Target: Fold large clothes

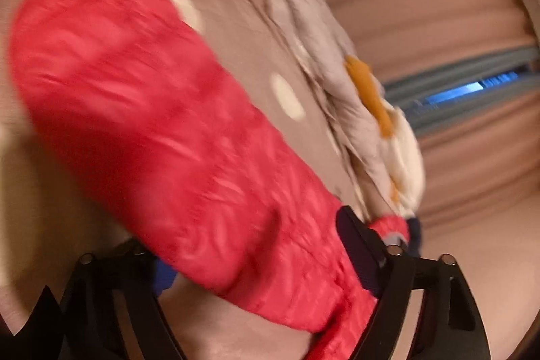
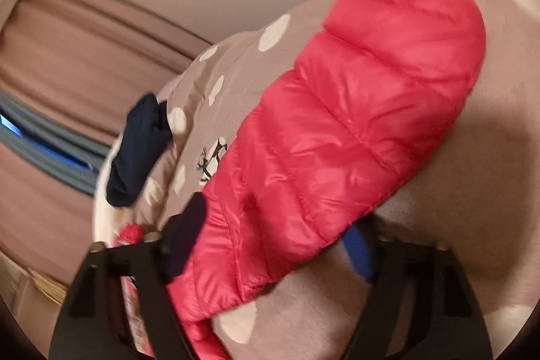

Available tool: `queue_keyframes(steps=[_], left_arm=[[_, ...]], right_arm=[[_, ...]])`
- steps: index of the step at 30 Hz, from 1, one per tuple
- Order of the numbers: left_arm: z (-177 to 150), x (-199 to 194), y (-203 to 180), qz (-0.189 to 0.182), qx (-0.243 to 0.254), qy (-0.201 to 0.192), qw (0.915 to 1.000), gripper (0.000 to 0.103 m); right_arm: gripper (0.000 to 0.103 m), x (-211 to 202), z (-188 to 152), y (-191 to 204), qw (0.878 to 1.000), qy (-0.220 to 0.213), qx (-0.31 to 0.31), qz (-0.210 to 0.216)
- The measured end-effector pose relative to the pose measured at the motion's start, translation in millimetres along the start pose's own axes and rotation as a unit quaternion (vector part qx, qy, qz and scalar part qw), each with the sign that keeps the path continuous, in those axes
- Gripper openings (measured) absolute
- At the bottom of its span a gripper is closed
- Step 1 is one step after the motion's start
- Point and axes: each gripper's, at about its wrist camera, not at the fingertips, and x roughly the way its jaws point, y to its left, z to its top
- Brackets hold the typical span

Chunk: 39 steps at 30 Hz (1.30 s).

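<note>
Garment: a red quilted puffer jacket (image 1: 162,123) lies spread on a taupe bedcover with cream dots (image 1: 256,56), flat so its edges can be gathered.
Left gripper (image 1: 256,272): jaws straddle the jacket's near edge, padding filling the gap; clamped or only closing in, I cannot tell (blur hides the contact).
Right gripper (image 2: 270,245): likewise astride the near edge of the red jacket (image 2: 337,130); contact unclear.
Why both ends: probably to lift one edge evenly for a fold.
Other clothes: a pale jacket with orange trim (image 1: 337,83) heaped at the far right; a navy cloth (image 2: 138,150) on the bedcover's left edge, both aside.
</note>
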Motion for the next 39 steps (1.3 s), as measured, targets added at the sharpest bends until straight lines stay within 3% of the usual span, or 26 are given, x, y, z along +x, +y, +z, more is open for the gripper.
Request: queue_keyframes(steps=[2,3,4,5,6,9,14,21,25,33,35,39], left_arm=[[-1,5,4,-0.006,0.001,0.021,0.9998,0.06],[0,7,6,0.003,-0.001,0.025,0.9997,0.051],[1,10,12,0.021,-0.008,0.03,0.9993,0.029],[2,12,21,0.035,-0.026,0.032,0.9985,0.018],[4,13,30,0.022,-0.048,0.03,0.9981,0.016],[4,4,38,0.011,-0.091,0.018,0.9956,0.015],[-3,-3,20,0.072,-0.046,-0.005,0.9963,0.013],[-12,-19,-2,0.151,0.041,-0.028,0.9873,0.013],[-20,-31,-19,0.195,0.106,-0.067,0.9727,0.013],[-44,-37,-43,0.225,0.119,-0.135,0.9576,0.013],[-51,-33,-51,0.246,0.138,-0.14,0.9492,0.013],[-62,-32,-65,0.275,0.188,-0.146,0.9316,0.013]], right_arm=[[0.044,-1,-2,-2,1.0,-0.003,0.004,-0.009],[0.029,0,-4,-2,1.0,0.0,-0.003,-0.021],[0.021,2,-4,-2,0.999,0.004,-0.01,-0.031],[0.018,5,-4,-1,0.999,0.009,-0.022,-0.04],[0.016,6,-4,-1,0.999,0.01,-0.033,-0.041],[0.013,3,-4,-4,0.999,0.012,-0.022,-0.034],[0.009,-5,1,-16,1.0,0.012,0.011,-0.024],[0.009,-11,3,-2,0.997,0.004,-0.045,-0.064],[0.009,-21,7,2,0.997,0.003,-0.061,-0.055],[0.01,-58,-2,42,0.989,-0.047,-0.134,-0.042],[0.01,-65,-8,55,0.983,-0.063,-0.163,-0.049],[0.01,-76,-14,75,0.98,-0.076,-0.185,-0.019]])
